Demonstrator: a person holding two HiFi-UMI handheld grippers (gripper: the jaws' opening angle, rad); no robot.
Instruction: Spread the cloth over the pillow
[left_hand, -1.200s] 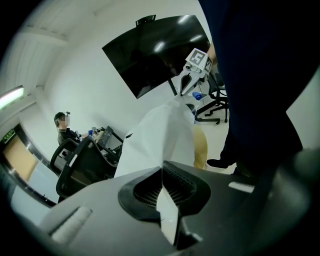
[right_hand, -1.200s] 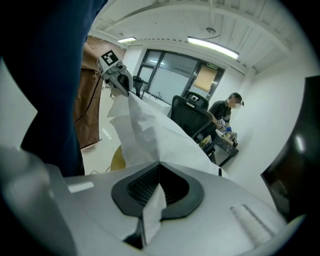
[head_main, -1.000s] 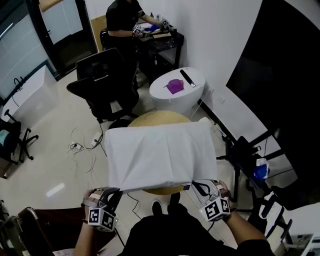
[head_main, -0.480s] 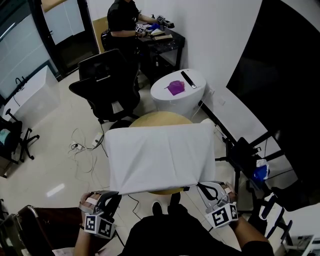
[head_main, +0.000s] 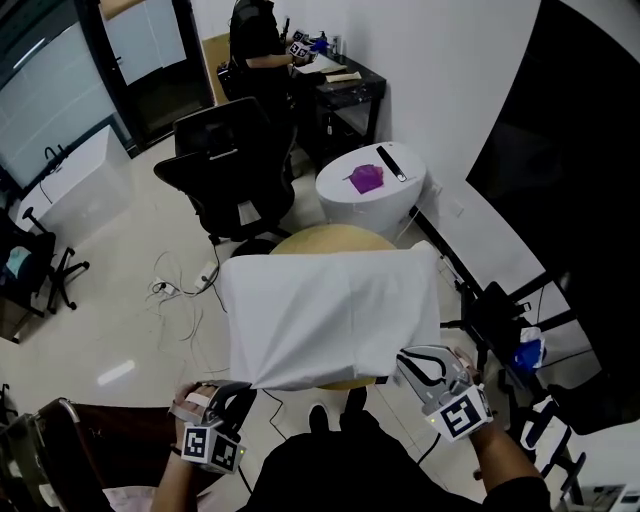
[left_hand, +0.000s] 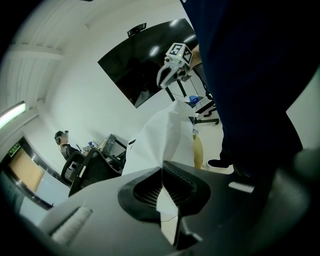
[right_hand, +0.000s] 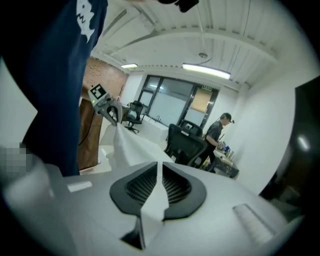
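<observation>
The left gripper (head_main: 240, 393) is clenched on the near left corner of the white cloth (head_main: 330, 315), a small tuck of fabric pinched flat between its ribbed pads. Ahead of it and to its right the cloth lies stretched over a soft bulk that I take for the pillow; the pillow itself is fully covered. From the way it creases and tents toward each pinch, the cloth looks light, limp and a little slippery. A corner or hem is the place to hold it, since a grip mid-panel would only bunch it up. The right gripper (head_main: 408, 362) holds the near right corner. Its jaws have just been easing apart, yet fabric sits between the pads and they look to be pressing on it.

Under the cloth, beyond both grippers, a round tan table (head_main: 330, 236) shows at the far edge and just below the near hem. The floor (head_main: 120, 260) is pale and glossy, with loose cables (head_main: 180, 290) ahead of the left gripper. Farther off on that side stands a glass partition (head_main: 60, 90). Then comes a black office chair (head_main: 235, 165), and behind it a person (head_main: 255, 40) at a black desk (head_main: 345, 90). Past the right gripper is a white round table (head_main: 375, 190) carrying a purple object (head_main: 367, 179), and a big black panel (head_main: 580, 180) leans at the wall.
</observation>
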